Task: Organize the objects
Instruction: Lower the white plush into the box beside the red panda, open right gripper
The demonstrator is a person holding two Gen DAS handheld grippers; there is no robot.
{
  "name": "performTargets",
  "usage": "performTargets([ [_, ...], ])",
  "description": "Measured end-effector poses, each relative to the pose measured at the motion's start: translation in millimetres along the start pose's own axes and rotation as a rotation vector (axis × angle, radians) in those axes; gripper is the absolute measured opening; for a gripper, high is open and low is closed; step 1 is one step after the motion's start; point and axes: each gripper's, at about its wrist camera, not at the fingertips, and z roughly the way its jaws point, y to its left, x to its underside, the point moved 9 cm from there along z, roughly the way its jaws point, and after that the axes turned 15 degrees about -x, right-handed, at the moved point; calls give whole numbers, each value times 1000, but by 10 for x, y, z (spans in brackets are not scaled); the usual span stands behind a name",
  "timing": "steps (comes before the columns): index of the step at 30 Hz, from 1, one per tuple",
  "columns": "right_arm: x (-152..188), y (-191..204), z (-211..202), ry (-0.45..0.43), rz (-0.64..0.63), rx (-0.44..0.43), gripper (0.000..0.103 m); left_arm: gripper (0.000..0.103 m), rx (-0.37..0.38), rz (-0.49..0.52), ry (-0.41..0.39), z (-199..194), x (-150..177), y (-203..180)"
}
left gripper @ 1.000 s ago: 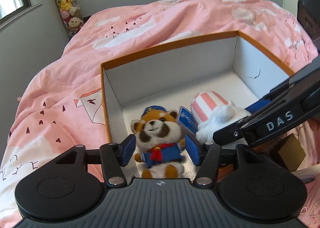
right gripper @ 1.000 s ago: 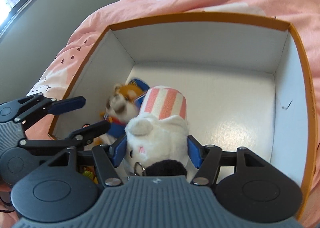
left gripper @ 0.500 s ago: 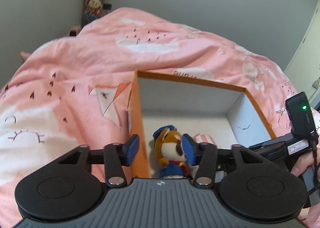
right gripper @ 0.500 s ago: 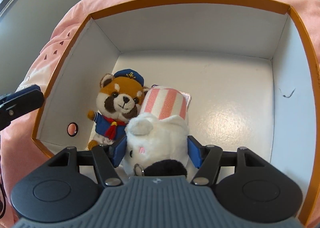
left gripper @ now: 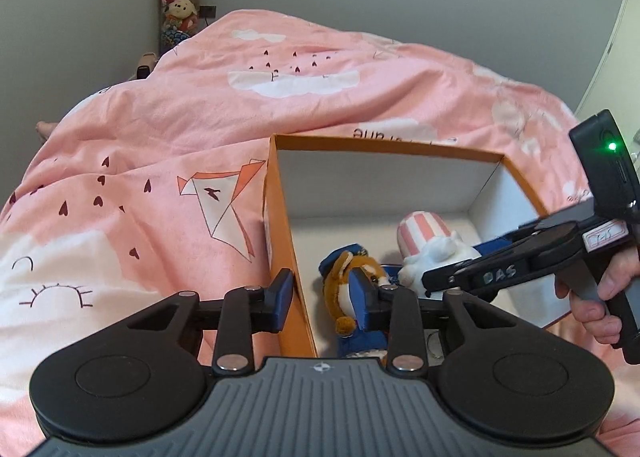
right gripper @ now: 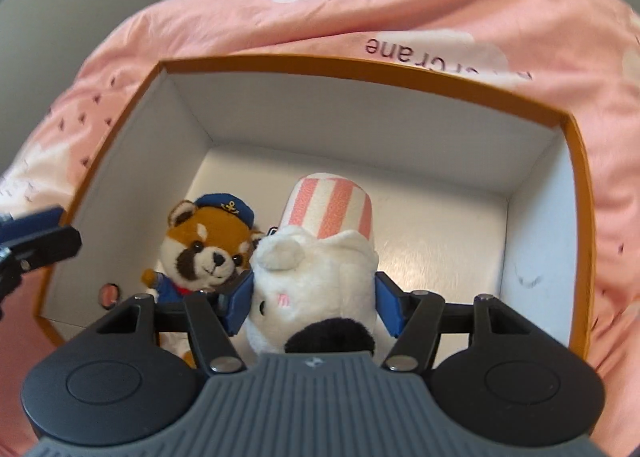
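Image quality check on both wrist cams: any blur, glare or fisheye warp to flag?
Left wrist view: sharp, strong fisheye bending of the wall and the pink duvet, and a green LED flaring on the right gripper. Right wrist view: soft overall, duvet and orange box rim smeared, mild sheen on the box floor, white plush fairly crisp.

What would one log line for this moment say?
left tool: open, empty | right tool: shut on white plush | raccoon plush: in orange box | bed: pink duvet
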Motion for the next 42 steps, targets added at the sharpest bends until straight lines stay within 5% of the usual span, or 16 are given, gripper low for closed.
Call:
performTargets([
  [7, -9, 311, 194, 53, -199, -14, 64, 24, 15, -8, -3, 9, 8, 43],
  [12, 107, 488, 230, 105, -187, -89, 63, 23, 40, -18, 1, 23, -8, 61],
  [18, 229, 335, 134, 124, 56, -252, 63, 21, 51, 4, -21, 27, -82, 10],
  [25, 319, 27, 300, 159, 300, -389, 65, 19, -25, 21, -16, 75, 19, 10],
  [35, 335, 229, 50, 111, 39, -174, 77, 19, -92, 60, -56, 25, 59, -46],
  [42, 343, 233, -99, 97, -72, -152, 55, 19, -77, 54, -56, 27, 55, -27],
])
